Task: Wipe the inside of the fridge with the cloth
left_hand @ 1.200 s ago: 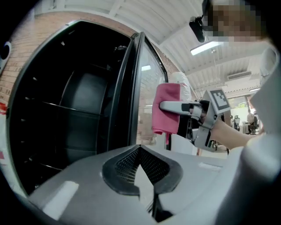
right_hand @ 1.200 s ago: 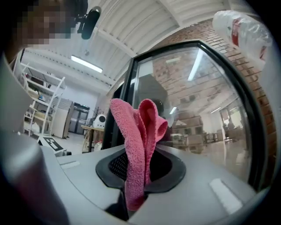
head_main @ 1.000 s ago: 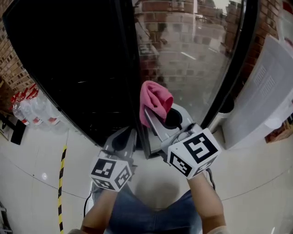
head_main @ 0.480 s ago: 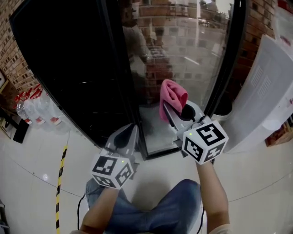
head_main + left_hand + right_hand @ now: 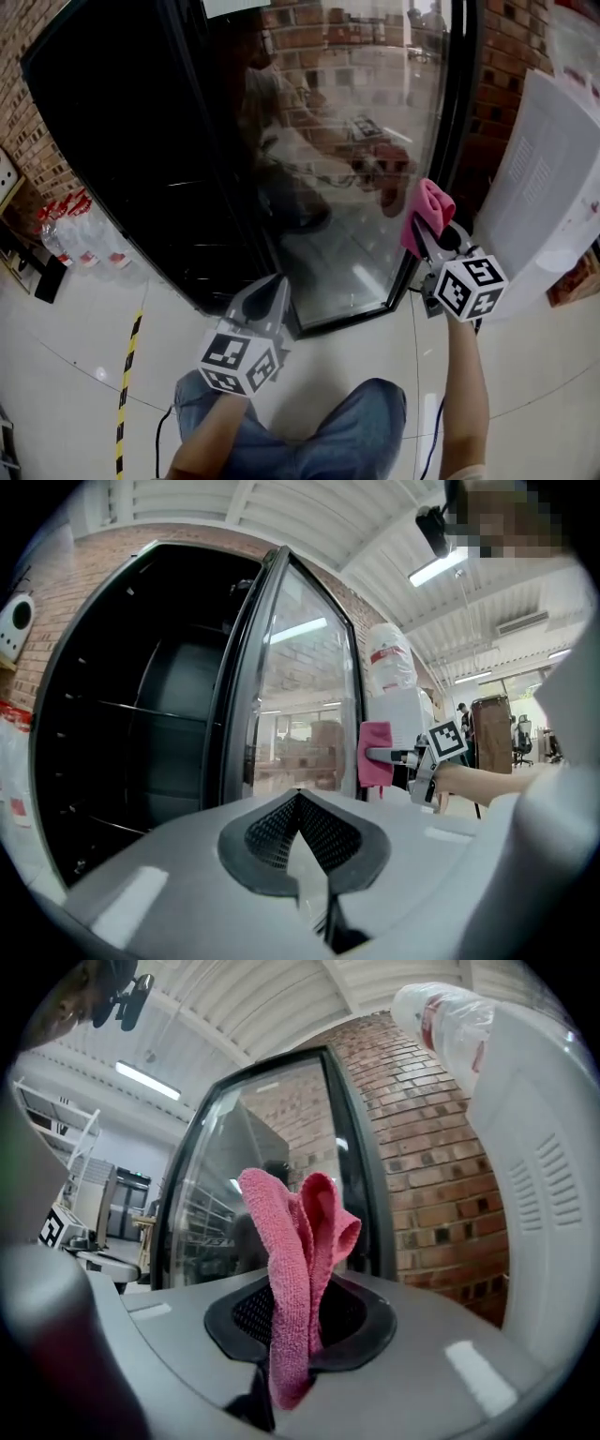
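Right hand-held gripper: jaws were clamped on the pink cloth. The right gripper view showed the cloth pinched between the two jaws, with its folded upper part standing out past the tips and a short end hanging below them.

Directly ahead of this gripper was the black frame at the free edge of the open glass door. A brick wall stood ahead and to its right, and a white ribbed housing was close on its right side. The cloth was outside the fridge, on the outer side of the door, and I could not tell whether it touched the frame.

Left hand-held gripper: jaws were together with nothing between them, as the left gripper view confirmed. It was held low, near the bottom corner of the door. The dark fridge interior, with its wire shelves, lay ahead and to its left. The door was ahead, and the cloth was ahead and to its right, well apart from it.

Water bottles stood on the floor far to the left of the left gripper. A yellow-and-black tape line ran along the tiled floor on that side.
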The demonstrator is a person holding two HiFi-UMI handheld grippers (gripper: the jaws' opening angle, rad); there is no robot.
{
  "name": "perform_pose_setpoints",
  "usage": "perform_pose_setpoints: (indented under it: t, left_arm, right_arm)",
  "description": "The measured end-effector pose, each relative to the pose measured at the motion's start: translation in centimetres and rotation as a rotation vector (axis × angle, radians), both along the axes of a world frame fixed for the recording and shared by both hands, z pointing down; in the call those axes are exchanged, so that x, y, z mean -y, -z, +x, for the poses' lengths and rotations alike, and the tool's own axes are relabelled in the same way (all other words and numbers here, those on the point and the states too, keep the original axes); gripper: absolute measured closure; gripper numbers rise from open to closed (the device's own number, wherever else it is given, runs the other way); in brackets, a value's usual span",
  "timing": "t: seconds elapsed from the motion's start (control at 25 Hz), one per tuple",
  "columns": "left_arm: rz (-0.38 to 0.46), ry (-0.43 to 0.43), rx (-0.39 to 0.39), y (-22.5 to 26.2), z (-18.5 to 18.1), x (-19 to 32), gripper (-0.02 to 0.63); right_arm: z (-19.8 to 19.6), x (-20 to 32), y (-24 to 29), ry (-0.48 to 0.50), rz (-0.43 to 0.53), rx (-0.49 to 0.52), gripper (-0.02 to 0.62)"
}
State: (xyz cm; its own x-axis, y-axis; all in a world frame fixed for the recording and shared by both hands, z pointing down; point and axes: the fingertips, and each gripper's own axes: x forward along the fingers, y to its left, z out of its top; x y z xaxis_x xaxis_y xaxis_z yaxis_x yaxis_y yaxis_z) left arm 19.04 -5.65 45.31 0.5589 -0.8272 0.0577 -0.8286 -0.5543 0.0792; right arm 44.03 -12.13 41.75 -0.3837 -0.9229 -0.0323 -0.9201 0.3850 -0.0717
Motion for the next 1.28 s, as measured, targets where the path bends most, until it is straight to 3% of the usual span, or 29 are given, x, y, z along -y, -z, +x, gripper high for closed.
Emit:
perform_pose_setpoints:
  t: [0.12,0.28,0.52,0.68,0.88,1.08,1.28]
  left_arm:
    - [-0.023,0.005,0.016,-1.0,-0.2,0.1,0.624]
    - [-0.019,0.023,0.004,-1.2,-0.5,0.1,0.624]
    - [-0.008,0.070,-0.030,-2.4,-2.2,0.1,0.624]
    - [0.005,0.091,-0.033,-2.8,-3.5,0.3,0.624]
    - [-0.005,0.131,-0.036,-4.3,-5.3,0.2,0.624]
    - [-0.029,0.138,-0.022,-5.6,-6.3,-0.5,0.624]
    - [-0.023,0.109,-0.061,-5.6,-5.6,-0.5,0.624]
  right_arm:
    - [2.1,0.4,-1.1,-0.049,-0.013,0.017,0.526]
    - [-0.1,-0.6,-1.5,-0.027,0.018,0.009,0.526]
    - [-13.3,-5.5,-1.9,0.172,0.129,0.008,0.526]
    - [-21.0,-6.7,-4.7,0.295,0.078,0.036,0.526]
    - [-26.8,-7.0,-8.9,0.371,0.009,0.038,0.526]
    - [-28.7,-6.6,-11.6,0.398,-0.022,-0.006,0.526]
    - [-25.1,-5.0,-12.2,0.373,-0.006,-0.054,0.526]
